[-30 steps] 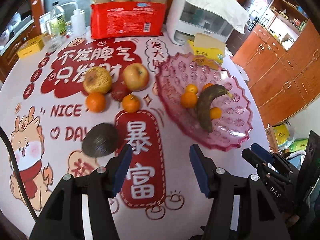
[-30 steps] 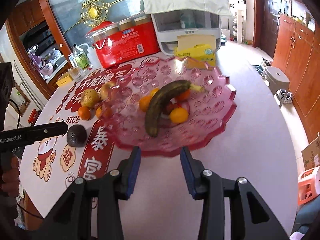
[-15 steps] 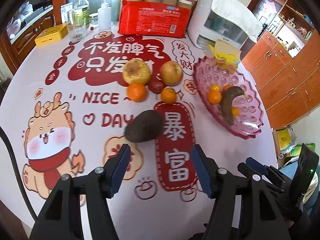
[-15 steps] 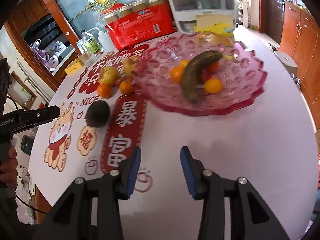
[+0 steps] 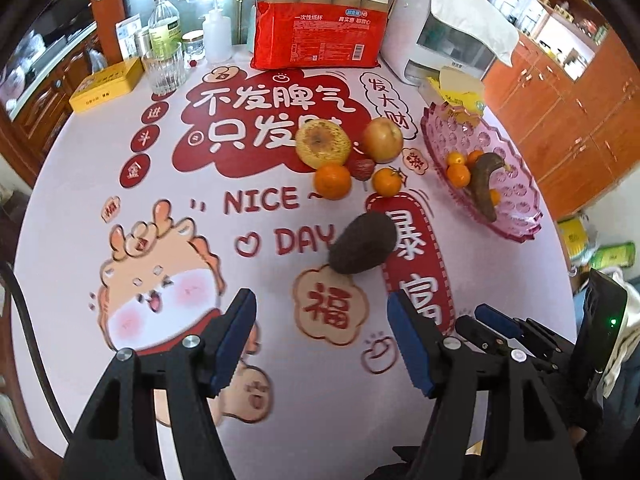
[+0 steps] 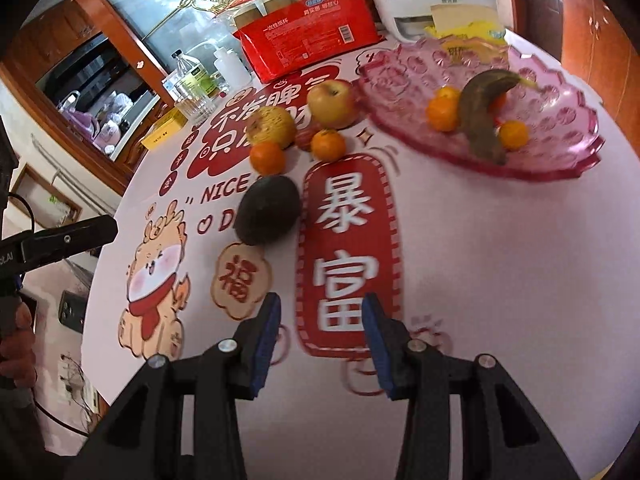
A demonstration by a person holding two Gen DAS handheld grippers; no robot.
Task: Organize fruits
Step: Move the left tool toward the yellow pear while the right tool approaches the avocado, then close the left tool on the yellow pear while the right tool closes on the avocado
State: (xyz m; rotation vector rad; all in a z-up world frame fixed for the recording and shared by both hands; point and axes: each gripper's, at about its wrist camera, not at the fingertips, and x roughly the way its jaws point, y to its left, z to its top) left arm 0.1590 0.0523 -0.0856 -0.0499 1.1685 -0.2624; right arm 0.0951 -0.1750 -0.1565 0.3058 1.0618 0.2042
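We are holding the left gripper (image 5: 322, 344) over the printed cloth on the counter (image 5: 80, 208), its jaws spread with nothing between them, and they have just been opening wider. The right gripper (image 6: 320, 344) is hanging above the red banner print, its jaws parted more narrowly and also empty, having just been opening a little.

The avocado (image 5: 362, 242) is lying on the cloth just ahead of both grippers, apart from their blue pads (image 5: 236, 340). Beyond it we are seeing a loose cluster: two oranges (image 5: 333, 181), a yellowish apple (image 5: 383, 139), a rough yellow fruit (image 5: 323, 142), and a small dark red fruit (image 5: 362, 168) wedged between them that we cannot identify.

The pink bowl (image 6: 560, 120) is sitting to the right, holding a browned banana (image 6: 480, 116) and several small oranges (image 6: 442, 114); one of them is mostly hidden behind the banana, so we cannot count them surely. The bowl's near rim is looking blurred in the right view. The left gripper's body is showing only partly at that view's left edge, with a hand (image 6: 16, 344) cut off below it.
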